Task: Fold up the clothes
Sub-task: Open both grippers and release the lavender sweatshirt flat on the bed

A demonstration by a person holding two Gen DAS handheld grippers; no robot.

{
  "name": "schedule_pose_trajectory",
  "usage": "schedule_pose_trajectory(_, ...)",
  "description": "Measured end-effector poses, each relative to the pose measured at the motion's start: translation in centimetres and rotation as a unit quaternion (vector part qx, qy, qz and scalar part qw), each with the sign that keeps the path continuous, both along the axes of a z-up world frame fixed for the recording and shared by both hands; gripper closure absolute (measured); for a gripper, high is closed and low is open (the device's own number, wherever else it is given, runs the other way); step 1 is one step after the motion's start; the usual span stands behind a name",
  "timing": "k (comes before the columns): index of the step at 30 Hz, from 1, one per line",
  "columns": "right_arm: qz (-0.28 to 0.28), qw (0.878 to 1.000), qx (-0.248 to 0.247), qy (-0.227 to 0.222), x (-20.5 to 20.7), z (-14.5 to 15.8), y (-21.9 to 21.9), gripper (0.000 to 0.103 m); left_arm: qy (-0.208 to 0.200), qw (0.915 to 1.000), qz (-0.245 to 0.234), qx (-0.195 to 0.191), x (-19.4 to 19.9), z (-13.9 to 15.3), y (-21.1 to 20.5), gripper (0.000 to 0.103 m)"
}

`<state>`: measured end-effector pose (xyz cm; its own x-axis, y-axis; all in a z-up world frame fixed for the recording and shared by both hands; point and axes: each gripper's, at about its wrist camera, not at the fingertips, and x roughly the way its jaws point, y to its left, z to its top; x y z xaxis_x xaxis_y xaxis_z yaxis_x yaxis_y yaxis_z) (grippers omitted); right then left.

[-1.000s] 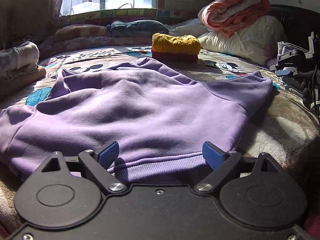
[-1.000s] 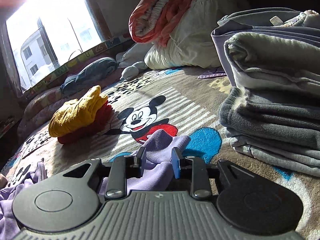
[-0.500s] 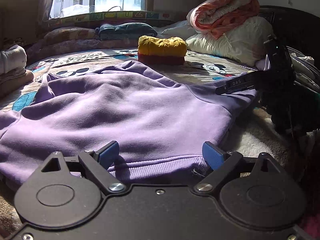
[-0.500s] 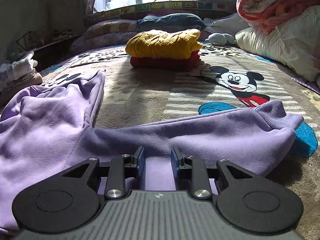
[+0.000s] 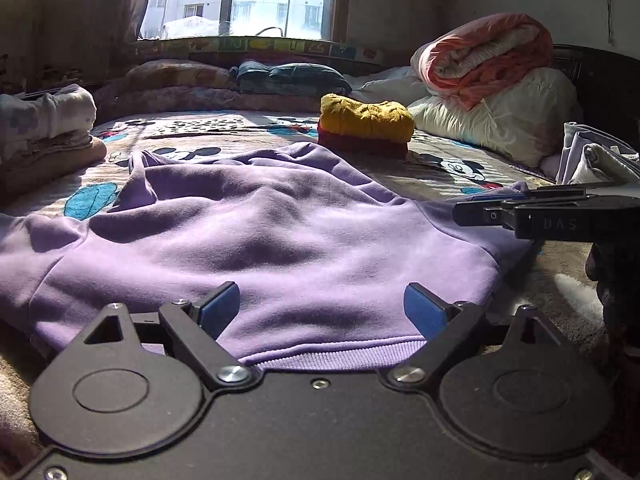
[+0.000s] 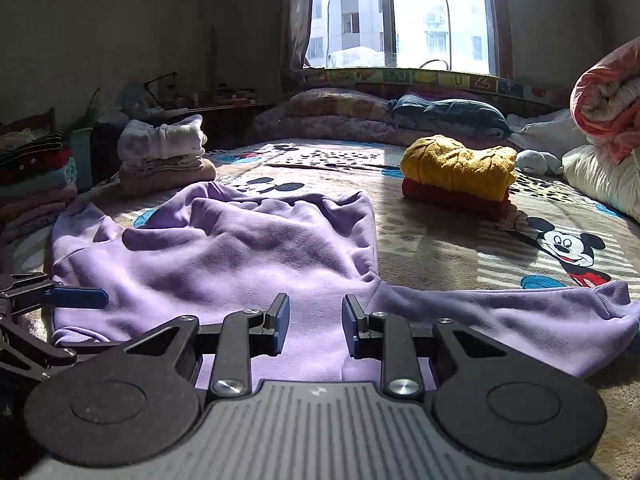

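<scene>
Then, at my far left, a stack of folded clothes (image 5: 44, 128) sat at the edge of the bed (image 5: 224, 124), pale pieces on top and a tan one underneath. Beside it the purple sweatshirt (image 5: 256, 240) lay spread and rumpled over the cartoon-mouse blanket (image 6: 460, 256), its ribbed hem nearest me. My left gripper (image 5: 322, 312) was low at that hem with its blue-padded fingers (image 5: 218, 308) wide apart; the hem ran between them, and nothing was pinched. From the right wrist camera the same left gripper (image 6: 76, 298) showed at the picture's left edge, by the sweatshirt's lower corner.

Further right, my right gripper (image 6: 314, 326) sat over the cloth where the body meets the sleeve. Its fingers (image 6: 280, 320) were parted, with purple fabric visible in the gap; I could not tell whether the pads touched the cloth. In the left wrist view that gripper (image 5: 496, 212) came in side-on from the right, above the sweatshirt's right shoulder.

Past it, the sleeve (image 6: 520, 316) stretched flat across the blanket, its cuff close to the printed mouse. Behind, well apart from the sweatshirt, a folded yellow garment (image 6: 456, 168) rested on a red one (image 6: 452, 198). At the far right a rolled orange quilt (image 5: 484, 58) lay on white pillows (image 5: 500, 120), and the window (image 6: 400, 16) stood bright at the back.
</scene>
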<state>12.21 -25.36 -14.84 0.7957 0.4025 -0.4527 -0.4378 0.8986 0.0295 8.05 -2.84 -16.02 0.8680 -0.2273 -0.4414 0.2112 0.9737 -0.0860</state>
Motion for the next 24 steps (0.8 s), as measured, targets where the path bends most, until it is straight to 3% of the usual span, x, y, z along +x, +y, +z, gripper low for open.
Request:
schedule_pose_trajectory(2,-0.006,1.0,-0.017,0.019,-0.3,-1.5,0.6,0.072,0.041,0.9991,0.007,0.002,0.7,-0.7,0.9,0.012)
schedule_pose_trajectory(4,-0.012,0.999,-0.032,0.037,-0.6,-2.9,1.1,0.072,0.063,0.9971,-0.015,0.041,0.7,-2.0,0.7,0.013)
schedule_pose_trajectory(7,-0.011,1.0,-0.022,0.009,-2.6,-1.5,1.7,0.072,0.032,0.9988,-0.013,0.036,-1.1,-0.8,1.5,0.014)
schedule_pose_trajectory(10,0.011,0.999,-0.025,-0.027,-4.5,-0.7,2.9,0.072,-0.009,0.9991,0.037,0.018,-2.6,0.6,4.4,0.015)
schedule_pose_trajectory(13,0.037,0.998,-0.03,-0.047,-5.5,-0.7,4.5,0.072,-0.017,0.9967,0.079,0.006,-2.6,1.0,6.9,0.039)
schedule_pose_trajectory(16,0.054,0.997,-0.033,-0.053,-5.5,-1.1,6.1,0.072,-0.016,0.9936,0.112,0.002,-2.4,0.9,8.8,0.044)
schedule_pose_trajectory(17,0.058,0.997,-0.039,-0.041,-5.4,-1.5,6.6,0.071,0.002,0.9948,0.102,0.006,-2.0,0.5,8.7,0.044)
schedule_pose_trajectory(18,0.065,0.996,-0.063,-0.001,-4.8,-2.5,7.3,0.071,0.021,0.9956,0.09,0.009,-1.5,0.1,8.6,0.044)
schedule_pose_trajectory(19,0.071,0.993,-0.083,0.032,-4.5,-3.3,7.9,0.067,0.071,0.9957,0.056,0.021,-0.5,-0.9,8.1,0.044)
schedule_pose_trajectory(21,0.079,0.992,-0.088,0.031,-5.1,-2.6,7.9,0.066,0.071,0.9928,0.036,0.09,-0.9,-1.1,6.8,0.044)
schedule_pose_trajectory(24,0.084,0.994,-0.057,0.045,-5.6,-1.4,6.9,0.067,0.088,0.9951,0.028,0.036,-1.2,0.4,8.2,0.044)
